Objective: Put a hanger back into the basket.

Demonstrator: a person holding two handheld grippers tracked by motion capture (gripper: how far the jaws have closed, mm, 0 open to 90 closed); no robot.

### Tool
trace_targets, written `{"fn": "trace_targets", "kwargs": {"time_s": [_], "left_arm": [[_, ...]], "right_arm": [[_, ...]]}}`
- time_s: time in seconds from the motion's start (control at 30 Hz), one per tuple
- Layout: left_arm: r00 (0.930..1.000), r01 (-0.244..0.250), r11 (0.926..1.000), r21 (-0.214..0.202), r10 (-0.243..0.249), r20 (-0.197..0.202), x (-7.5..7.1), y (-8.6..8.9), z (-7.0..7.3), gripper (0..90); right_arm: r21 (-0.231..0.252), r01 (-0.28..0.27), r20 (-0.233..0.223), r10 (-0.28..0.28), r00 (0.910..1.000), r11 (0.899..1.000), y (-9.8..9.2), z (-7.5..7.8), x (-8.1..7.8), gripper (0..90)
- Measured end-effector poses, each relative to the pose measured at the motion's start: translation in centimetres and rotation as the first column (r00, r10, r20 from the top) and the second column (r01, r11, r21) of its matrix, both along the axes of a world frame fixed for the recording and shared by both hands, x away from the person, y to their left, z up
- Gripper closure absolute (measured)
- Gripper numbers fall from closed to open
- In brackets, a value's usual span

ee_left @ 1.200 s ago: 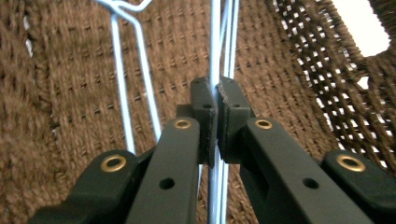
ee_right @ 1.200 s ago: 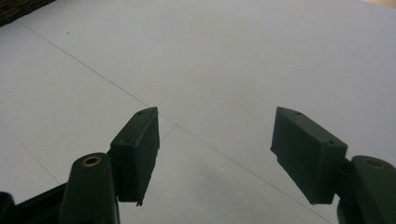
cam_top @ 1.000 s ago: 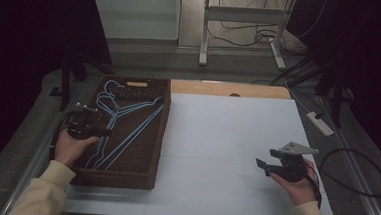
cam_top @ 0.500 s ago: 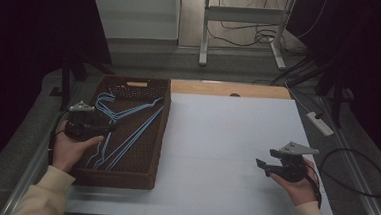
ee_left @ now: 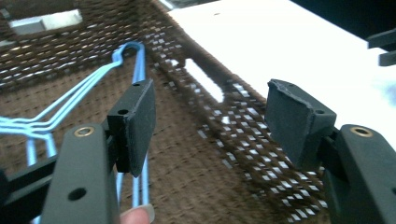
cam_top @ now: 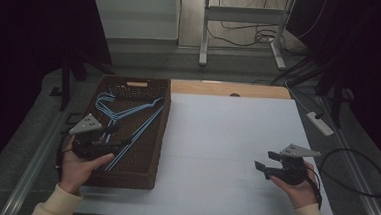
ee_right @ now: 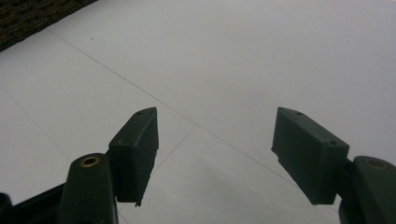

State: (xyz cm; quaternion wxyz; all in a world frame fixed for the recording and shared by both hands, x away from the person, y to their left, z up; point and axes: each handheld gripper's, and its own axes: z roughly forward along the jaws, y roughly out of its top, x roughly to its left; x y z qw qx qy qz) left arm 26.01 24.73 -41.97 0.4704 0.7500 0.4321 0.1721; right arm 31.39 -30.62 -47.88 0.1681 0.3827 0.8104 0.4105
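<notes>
At the left of the high view, the blue hangers (cam_top: 127, 121) lie flat in the brown wicker basket (cam_top: 160, 135), stacked so they nest. The left gripper (cam_top: 107, 141) hovers over them; its jaws have just been opening, with nothing between them, apparently after a release. The right gripper (cam_top: 265, 161) waits at lower right, jaws spread and empty above the white tabletop (cam_top: 226, 140).

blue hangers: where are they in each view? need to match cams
High view: blue hangers lie in the brown wicker basket, left of the white table top.
Left gripper view: upper left and behind the left pad, on the basket floor.
Right gripper view: not in it.
Shared landmark: the basket, top-left corner of the right gripper view.
</notes>
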Motion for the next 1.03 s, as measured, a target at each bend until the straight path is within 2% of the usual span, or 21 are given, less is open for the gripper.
{"fn": "trace_targets", "kwargs": {"time_s": [0.03,0.17,0.27,0.4,0.73,1.03], "left_arm": [[0.9998,0.016,0.9998,-0.013,-0.016,0.016,-0.7,-0.6,0.0,35.3],[0.9987,0.041,0.9986,-0.034,-0.040,0.030,-1.6,-1.5,-0.3,35.3],[0.9968,0.079,0.9962,-0.038,-0.078,0.014,-2.0,-2.3,-0.9,35.0],[0.9954,0.095,0.9949,-0.034,-0.094,0.017,-2.4,-3.1,-1.6,34.4],[0.9965,0.073,0.9966,-0.038,-0.072,0.042,-2.5,-3.0,-2.1,34.8],[0.9961,0.068,0.9973,-0.028,-0.067,0.057,-2.6,-3.0,-1.9,34.9]], "right_arm": [[0.003,-0.002,-0.001,0.002,1.0000,1.000,0.0,0.0,-0.1,32.1],[0.002,-0.003,-0.002,0.003,1.0000,1.000,0.0,-0.1,-0.2,32.1],[0.005,-0.006,-0.003,0.006,1.0000,1.000,-0.1,-0.2,-0.3,31.9],[0.015,-0.011,-0.006,0.011,0.9999,1.000,-0.2,-0.3,-0.6,31.6],[0.041,-0.011,-0.007,0.011,0.9999,0.999,-0.5,-0.4,-0.9,31.6],[0.038,-0.018,-0.004,0.018,0.9998,0.999,-0.4,-0.4,-1.0,31.6]]}}
